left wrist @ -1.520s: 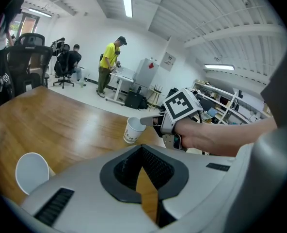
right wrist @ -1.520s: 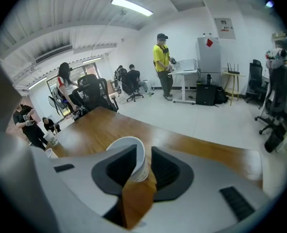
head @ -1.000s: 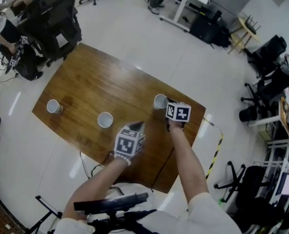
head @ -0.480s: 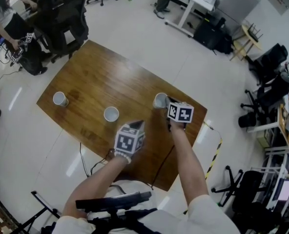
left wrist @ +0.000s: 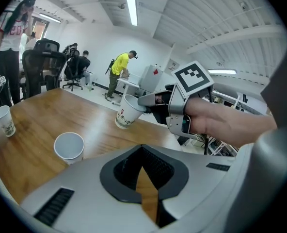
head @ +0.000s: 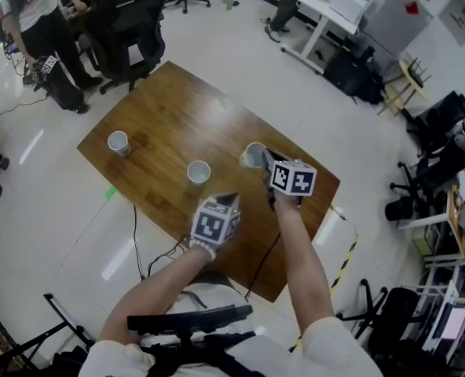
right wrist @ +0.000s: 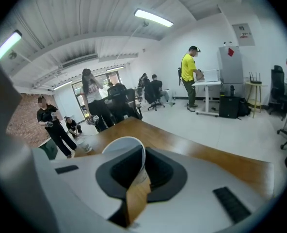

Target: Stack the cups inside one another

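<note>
Three white paper cups are in view over a wooden table [head: 170,108]. One cup [head: 118,142] stands at the far left and another cup [head: 199,172] stands mid-table, also seen as the open cup [left wrist: 69,147]. My right gripper [head: 264,159] is shut on the rim of the third cup [head: 253,155], which hangs tilted above the table [left wrist: 127,111]. Its rim [right wrist: 129,144] sits pinched between the right gripper's [right wrist: 141,171] jaws. My left gripper [head: 226,200] hovers near the table's front edge, its jaws together and nothing between them [left wrist: 142,165].
Black office chairs [head: 130,22] and standing people [head: 36,14] crowd the far left corner. A white desk [head: 335,10] stands beyond the table. A black cable [head: 138,242] hangs off the near edge, and yellow-black tape [head: 342,246] lies on the floor at right.
My right gripper has risen with the cup, which now hangs tilted off the table. The left gripper has edged forward a little. The other two cups have stayed put.
</note>
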{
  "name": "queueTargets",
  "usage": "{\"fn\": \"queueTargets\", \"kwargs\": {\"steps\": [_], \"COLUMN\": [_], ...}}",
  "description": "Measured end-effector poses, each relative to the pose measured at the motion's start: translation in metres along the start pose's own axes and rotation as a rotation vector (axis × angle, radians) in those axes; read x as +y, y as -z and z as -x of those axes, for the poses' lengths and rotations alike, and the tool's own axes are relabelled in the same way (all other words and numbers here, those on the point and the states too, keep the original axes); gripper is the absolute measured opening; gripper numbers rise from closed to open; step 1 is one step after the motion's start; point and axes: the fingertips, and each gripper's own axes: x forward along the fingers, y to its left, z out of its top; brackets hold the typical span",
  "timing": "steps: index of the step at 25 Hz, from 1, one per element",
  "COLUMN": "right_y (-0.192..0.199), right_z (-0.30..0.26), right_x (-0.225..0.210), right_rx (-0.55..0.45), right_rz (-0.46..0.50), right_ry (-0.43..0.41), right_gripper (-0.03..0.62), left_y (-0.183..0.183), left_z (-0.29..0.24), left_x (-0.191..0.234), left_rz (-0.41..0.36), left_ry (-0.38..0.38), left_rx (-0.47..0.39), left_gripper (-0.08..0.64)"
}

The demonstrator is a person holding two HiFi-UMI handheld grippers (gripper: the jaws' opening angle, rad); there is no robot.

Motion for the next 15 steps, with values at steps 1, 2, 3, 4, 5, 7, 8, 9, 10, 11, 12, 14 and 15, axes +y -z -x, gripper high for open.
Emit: {"fn": "queueTargets", "kwargs": {"steps": [1,2,3,4,5,7,8,9,10,11,12,14,15], "right_y": [-0.002,-0.004,-0.005,-0.005,-0.005,-0.003,-0.002,-0.001,-0.002,-0.002,-0.002,0.001,0.003], "right_z": [0.001,0.002,0.003,0.003,0.003,0.001,0.0,-0.001,-0.002,-0.004,-0.006,-0.011,-0.015], "right_x": [0.01,0.02,0.029,0.038,0.047,0.064,0.073,0.081,0.089,0.097,0.104,0.118,0.125], "right_rx": [-0.005,-0.008,-0.01,-0.011,-0.01,-0.005,-0.001,0.003,0.009,0.015,0.022,0.042,0.052], "right_rz": [-0.002,-0.004,-0.004,-0.003,-0.001,0.011,0.018,0.026,0.034,0.042,0.052,0.077,0.092], "right_ry": [-0.016,-0.031,-0.046,-0.062,-0.077,-0.102,-0.114,-0.126,-0.137,-0.148,-0.157,-0.172,-0.178], "right_gripper": [0.025,0.025,0.025,0.025,0.025,0.025,0.025,0.025,0.025,0.025,0.025,0.025,0.025], "left_y": [0.001,0.002,0.002,0.003,0.004,0.009,0.012,0.014,0.015,0.016,0.017,0.019,0.021], "left_z": [0.005,0.011,0.017,0.022,0.027,0.037,0.042,0.047,0.053,0.058,0.063,0.073,0.078], "left_x": [0.001,0.002,0.003,0.004,0.006,0.011,0.014,0.017,0.02,0.023,0.027,0.035,0.04], "left_rz": [0.004,0.007,0.008,0.01,0.011,0.015,0.019,0.024,0.031,0.037,0.045,0.06,0.068], "left_ry": [-0.002,-0.007,-0.011,-0.015,-0.021,-0.033,-0.042,-0.051,-0.061,-0.07,-0.079,-0.097,-0.106], "left_rx": [-0.006,-0.014,-0.022,-0.028,-0.032,-0.039,-0.041,-0.044,-0.047,-0.049,-0.052,-0.062,-0.069], "left_gripper": [0.0,0.0,0.0,0.0,0.0,0.0,0.0,0.0,0.0,0.0,0.0,0.0,0.0]}}
